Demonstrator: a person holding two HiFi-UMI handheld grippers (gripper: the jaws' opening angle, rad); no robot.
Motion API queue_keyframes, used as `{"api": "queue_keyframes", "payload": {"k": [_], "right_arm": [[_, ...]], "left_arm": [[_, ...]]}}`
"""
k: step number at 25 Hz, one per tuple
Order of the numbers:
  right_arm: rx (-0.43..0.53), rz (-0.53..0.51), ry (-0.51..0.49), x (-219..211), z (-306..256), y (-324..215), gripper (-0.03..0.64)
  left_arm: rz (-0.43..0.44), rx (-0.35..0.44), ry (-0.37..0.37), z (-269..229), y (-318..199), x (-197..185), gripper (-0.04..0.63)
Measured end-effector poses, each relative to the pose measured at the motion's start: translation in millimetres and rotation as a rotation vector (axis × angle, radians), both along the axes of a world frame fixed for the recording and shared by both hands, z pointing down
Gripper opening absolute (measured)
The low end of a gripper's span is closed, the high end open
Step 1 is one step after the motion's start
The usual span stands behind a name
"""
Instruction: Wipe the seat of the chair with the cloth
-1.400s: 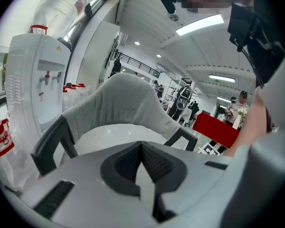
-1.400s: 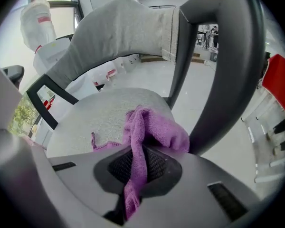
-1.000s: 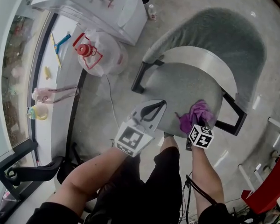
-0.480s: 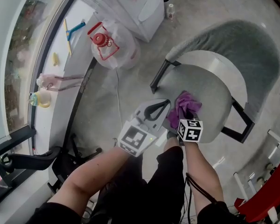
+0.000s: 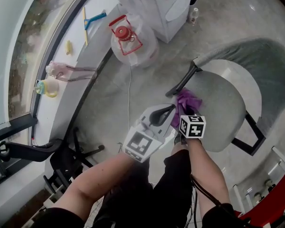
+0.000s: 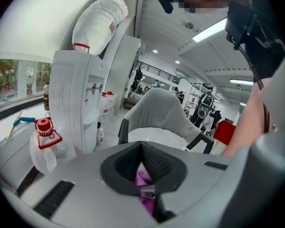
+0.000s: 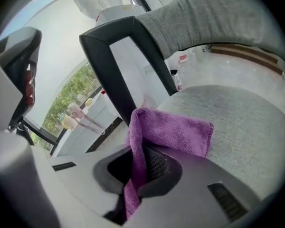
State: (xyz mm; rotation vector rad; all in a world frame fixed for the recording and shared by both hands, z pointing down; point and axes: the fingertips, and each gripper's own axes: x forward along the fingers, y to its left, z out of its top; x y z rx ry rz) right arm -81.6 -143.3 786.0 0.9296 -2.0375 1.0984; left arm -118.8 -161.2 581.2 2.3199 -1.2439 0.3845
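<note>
The cloth is purple terry-like fabric, soft, napped and matt. The chair seat is grey woven upholstery, matt with a fine rough grain (the backrest wears the same stuff). The chair frame is black and smooth with a dull sheen, probably painted metal, though the view does not settle it. The right gripper and left gripper have matt grey plastic shells and black ribbed pads. The floor is grey, polished, glossy. The clear container is shiny plastic.
</note>
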Motion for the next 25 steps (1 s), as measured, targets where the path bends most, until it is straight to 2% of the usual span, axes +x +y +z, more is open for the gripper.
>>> {"api": "queue_keyframes", "payload": {"k": [4,7,12,17,25], "right_arm": [[0.017,-0.039,-0.075,-21,-15,-6,0.017],[0.052,0.002,-0.094,-17,-31,-15,0.017],[0.135,0.098,-0.16,13,-70,-26,0.017],[0.217,0.221,-0.142,84,-105,-31,0.017],[0.283,0.466,0.024,235,-118,-22,0.017]], "left_arm": [[-0.018,-0.007,0.001,0,-1,-7,0.008],[0.005,0.011,-0.025,0,-3,-4,0.006],[-0.01,0.012,-0.009,-8,-12,19,0.006],[0.104,0.038,-0.016,-18,-12,67,0.008],[0.232,0.045,0.011,-29,-8,142,0.007]]}}
